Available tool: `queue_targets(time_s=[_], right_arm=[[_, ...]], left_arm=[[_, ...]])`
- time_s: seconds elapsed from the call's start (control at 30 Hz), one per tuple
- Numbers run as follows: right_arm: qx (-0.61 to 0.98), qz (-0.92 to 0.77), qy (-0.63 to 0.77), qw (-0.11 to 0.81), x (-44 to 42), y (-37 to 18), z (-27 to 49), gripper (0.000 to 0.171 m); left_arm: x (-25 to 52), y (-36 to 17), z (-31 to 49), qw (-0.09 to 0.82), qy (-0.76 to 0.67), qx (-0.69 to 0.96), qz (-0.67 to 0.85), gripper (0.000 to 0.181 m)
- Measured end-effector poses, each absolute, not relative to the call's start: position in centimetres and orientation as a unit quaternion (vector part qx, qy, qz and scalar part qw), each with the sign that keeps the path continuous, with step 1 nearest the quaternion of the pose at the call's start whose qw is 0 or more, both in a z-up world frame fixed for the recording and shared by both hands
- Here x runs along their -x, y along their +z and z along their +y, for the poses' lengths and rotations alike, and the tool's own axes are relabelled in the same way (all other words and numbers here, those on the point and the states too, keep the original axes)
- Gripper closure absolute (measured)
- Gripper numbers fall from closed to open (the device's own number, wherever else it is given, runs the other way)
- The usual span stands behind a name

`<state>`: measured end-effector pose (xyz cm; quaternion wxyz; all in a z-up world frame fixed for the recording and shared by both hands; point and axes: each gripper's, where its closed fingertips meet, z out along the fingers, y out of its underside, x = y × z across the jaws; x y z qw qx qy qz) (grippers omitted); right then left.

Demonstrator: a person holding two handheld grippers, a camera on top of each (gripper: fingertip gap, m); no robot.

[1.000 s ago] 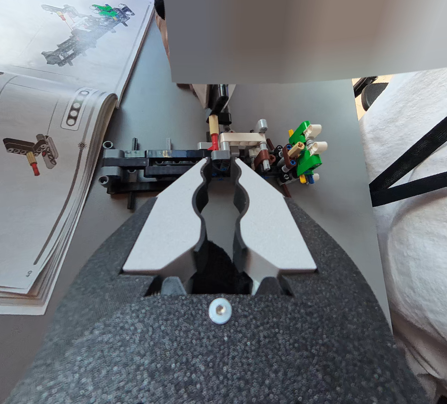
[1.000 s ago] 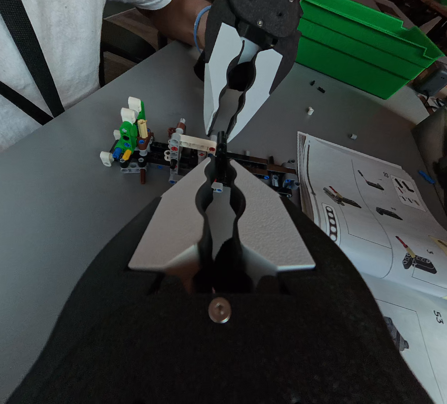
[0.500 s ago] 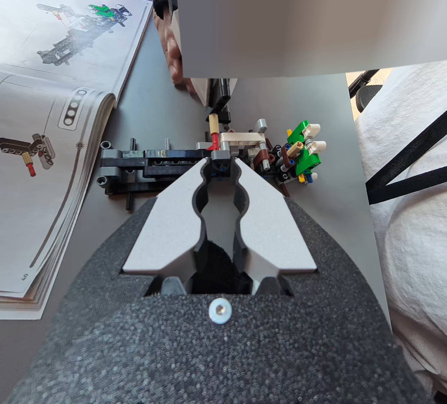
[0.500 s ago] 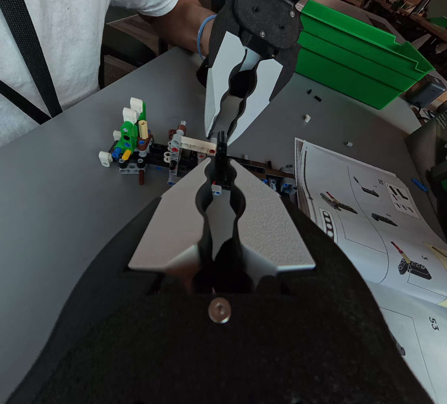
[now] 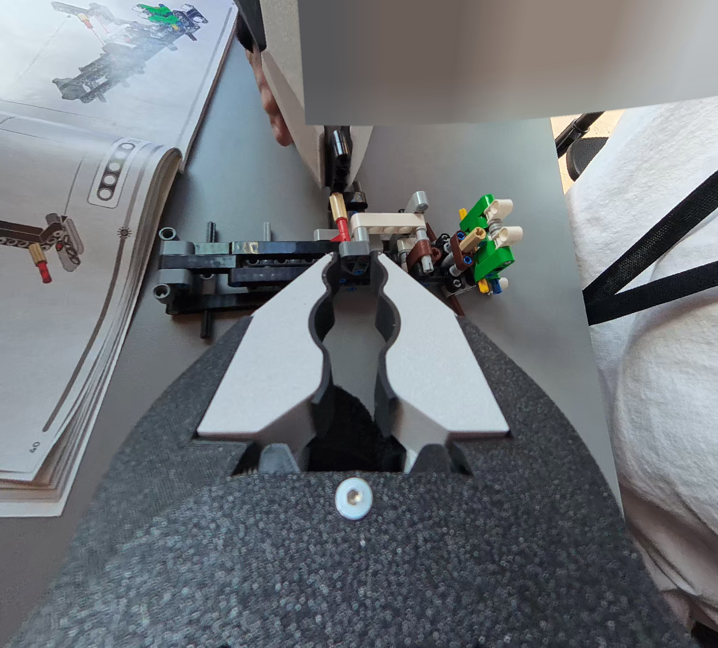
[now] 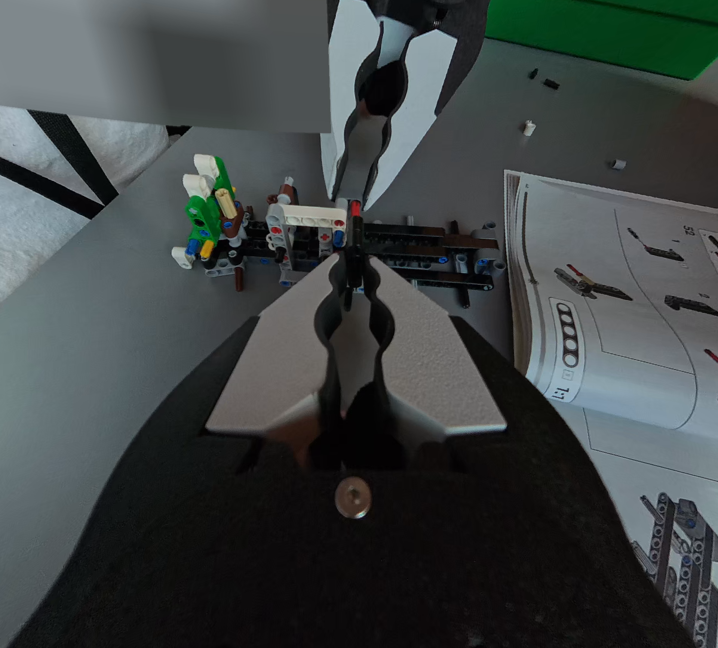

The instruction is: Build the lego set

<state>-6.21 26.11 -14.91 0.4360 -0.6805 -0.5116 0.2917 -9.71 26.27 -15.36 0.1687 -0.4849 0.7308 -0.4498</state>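
The long lego model (image 5: 272,252) lies on the grey table with black beams, a white beam (image 5: 388,218) and a green cluster (image 5: 489,241) at its right end. My left gripper (image 5: 355,260) is shut on a grey part in the model's middle; it also shows in the right wrist view (image 6: 349,198). My right gripper (image 6: 353,260) is shut on a small black piece (image 6: 354,264) with a tan and red axle (image 5: 338,214). The red tip touches the model beside the white beam. The right gripper (image 5: 340,179) faces the left one across the model.
An open instruction booklet (image 5: 77,202) lies beside the model's black end, also in the right wrist view (image 6: 621,299). A green bin (image 6: 602,8) stands at the back. Small loose pieces (image 6: 528,127) lie near it. A person in a white shirt (image 5: 660,280) sits at the table's edge. Tip to tip, the grippers are about 5 cm apart.
My right gripper has moved closer to the model with its black piece, so the model and left gripper look larger in its view. The left gripper has kept its hold.
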Motion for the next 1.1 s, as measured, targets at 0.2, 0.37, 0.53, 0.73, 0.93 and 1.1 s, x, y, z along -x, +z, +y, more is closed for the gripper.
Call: queue_targets(time_s=[0.2,0.37,0.53,0.73,0.93,1.1], right_arm=[[0.665,-0.524,0.266,0.461,6.22,-14.66,26.14,0.165],[0.664,-0.532,0.258,0.459,6.27,-14.89,26.08,0.165],[0.68,-0.525,0.29,0.423,6.25,-14.86,25.73,0.166],[0.72,-0.494,0.327,0.361,6.36,-14.66,25.8,0.165],[0.732,-0.48,0.356,0.329,6.34,-14.73,25.58,0.166],[0.726,-0.495,0.355,0.318,6.25,-14.71,25.49,0.166]], left_arm=[[9.7,-15.36,26.31,0.169,-0.45,0.487,0.73,0.167],[9.73,-15.37,26.29,0.166,-0.452,0.487,0.729,0.168],[9.74,-15.35,25.96,0.165,-0.452,0.482,0.733,0.167],[9.81,-15.36,25.99,0.171,-0.437,0.478,0.742,0.167],[9.81,-15.36,25.8,0.177,-0.43,0.472,0.749,0.168],[9.78,-15.3,25.62,0.18,-0.427,0.467,0.753,0.168]])
